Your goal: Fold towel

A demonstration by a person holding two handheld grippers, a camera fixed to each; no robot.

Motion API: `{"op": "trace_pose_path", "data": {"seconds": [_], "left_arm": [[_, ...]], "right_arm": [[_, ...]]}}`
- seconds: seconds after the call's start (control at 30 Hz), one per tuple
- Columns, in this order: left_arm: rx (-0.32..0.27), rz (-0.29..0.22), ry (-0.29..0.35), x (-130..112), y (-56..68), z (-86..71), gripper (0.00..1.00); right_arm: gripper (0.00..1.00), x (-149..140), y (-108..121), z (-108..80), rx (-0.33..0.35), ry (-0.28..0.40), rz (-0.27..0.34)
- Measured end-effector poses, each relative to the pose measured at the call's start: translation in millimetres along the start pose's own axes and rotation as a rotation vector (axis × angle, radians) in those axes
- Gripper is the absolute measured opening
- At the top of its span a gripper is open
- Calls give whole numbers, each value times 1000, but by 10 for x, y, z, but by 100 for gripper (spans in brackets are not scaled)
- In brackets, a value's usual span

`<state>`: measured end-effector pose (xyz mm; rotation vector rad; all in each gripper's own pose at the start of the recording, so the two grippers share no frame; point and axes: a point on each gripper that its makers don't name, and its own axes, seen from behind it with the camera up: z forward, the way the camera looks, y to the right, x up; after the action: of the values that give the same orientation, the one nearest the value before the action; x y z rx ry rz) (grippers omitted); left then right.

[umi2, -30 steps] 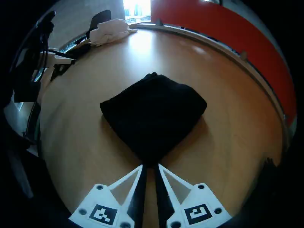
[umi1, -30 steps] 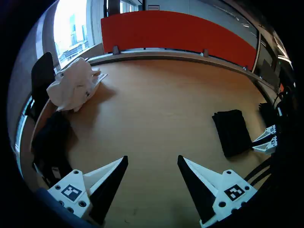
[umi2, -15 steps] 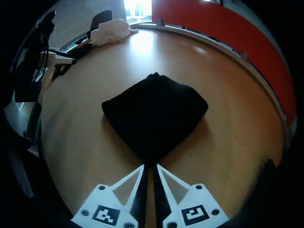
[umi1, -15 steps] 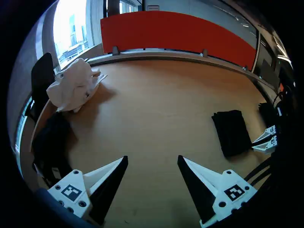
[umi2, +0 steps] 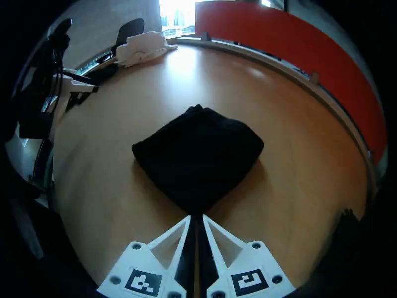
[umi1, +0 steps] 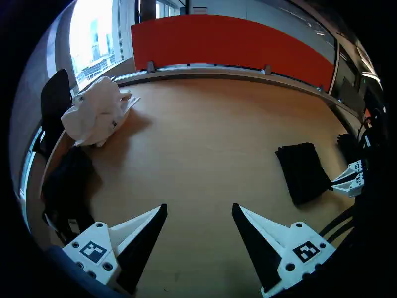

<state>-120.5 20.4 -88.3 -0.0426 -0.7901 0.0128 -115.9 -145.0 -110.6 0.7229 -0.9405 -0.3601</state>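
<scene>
A broad wooden bench (umi1: 208, 134) with a curved far edge is seen under daylight from a window (umi1: 92, 39) at the far left. The far edge is backed by a long red partition panel (umi1: 228, 42). A heap of white cloth (umi1: 97, 109) is set at the bench's far left corner, and a black chair (umi1: 53, 99) is placed just behind it. A dark bundle (umi1: 67, 184) is seen at the bench's left edge, nearer the camera; what it is cannot be made out.

The left gripper (umi1: 198, 218) is held above bare wood, with its fingers spread wide and nothing between them.

The black towel (umi2: 198, 156) is laid flat on the bench as a folded, roughly square pad, well apart from the white cloth. In the left gripper view it is found toward the right side of the bench. The right gripper (umi2: 197, 221) is held at the towel's nearest corner, its fingers drawn almost fully together with only a thin slit between. Whether any cloth is caught in that slit cannot be told.
</scene>
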Motion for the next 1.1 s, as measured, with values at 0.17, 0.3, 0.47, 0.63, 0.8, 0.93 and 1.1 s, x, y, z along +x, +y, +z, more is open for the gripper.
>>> {"op": "trace_pose_path", "data": {"seconds": [0.17,0.3,0.47,0.63,0.8,0.93,1.1], "left_arm": [[1,-1,3,6,-6,-2,97],[2,-4,6,17,-8,-13,97],[3,-4,10,33,-14,-27,97],[4,-4,13,41,-16,-39,97],[3,-6,18,50,-16,-50,97],[3,-5,21,62,-15,-57,97],[1,-4,26,90,-7,-59,97]], "right_arm": [[5,243,30,-101,-13,48,-16],[5,503,57,-196,-25,96,-32],[5,876,93,-327,-37,166,-51],[5,1183,123,-456,-45,224,-65],[5,1444,153,-572,-52,275,-75],[5,1612,182,-670,-60,309,-82],[5,1761,214,-784,-66,340,-88]]}}
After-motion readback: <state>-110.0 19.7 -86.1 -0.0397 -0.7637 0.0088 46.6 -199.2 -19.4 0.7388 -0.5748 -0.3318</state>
